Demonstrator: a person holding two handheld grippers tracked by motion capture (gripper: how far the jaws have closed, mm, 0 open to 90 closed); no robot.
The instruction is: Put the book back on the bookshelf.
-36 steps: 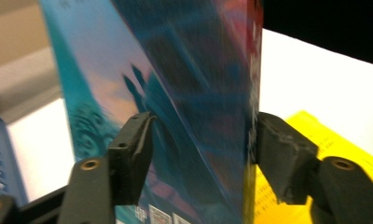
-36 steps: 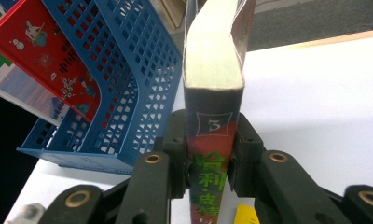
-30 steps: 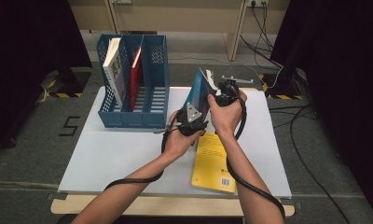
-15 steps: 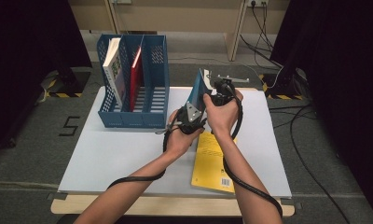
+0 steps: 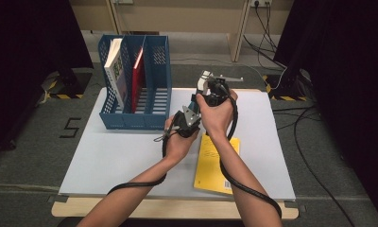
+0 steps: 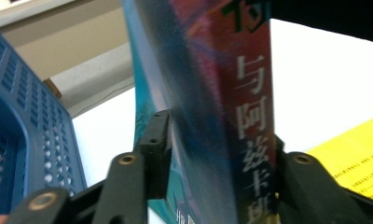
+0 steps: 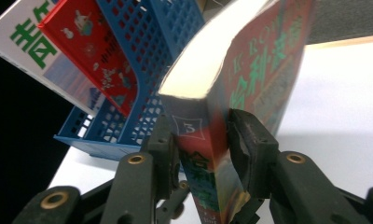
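White table (image 5: 130,156), dark curtains around. Blue rack (image 5: 156,61) at back left with white book (image 5: 115,61) and red book (image 5: 138,71). Teal book (image 6: 212,116) upright above table centre, beside rack. Left gripper (image 5: 186,120) just closing, clamped on teal book. Right gripper (image 5: 210,90) just opening, jaws astride same book, grip unclear. Yellow book (image 5: 210,165) flat on table beneath.

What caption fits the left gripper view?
Left gripper closing on thick teal-and-red paperback book beside blue plastic file rack.

The book (image 7: 250,88) has a glossy paper cover; the blue file rack (image 5: 151,97) is perforated plastic; the white worktop (image 5: 125,156) looks smooth and matt.
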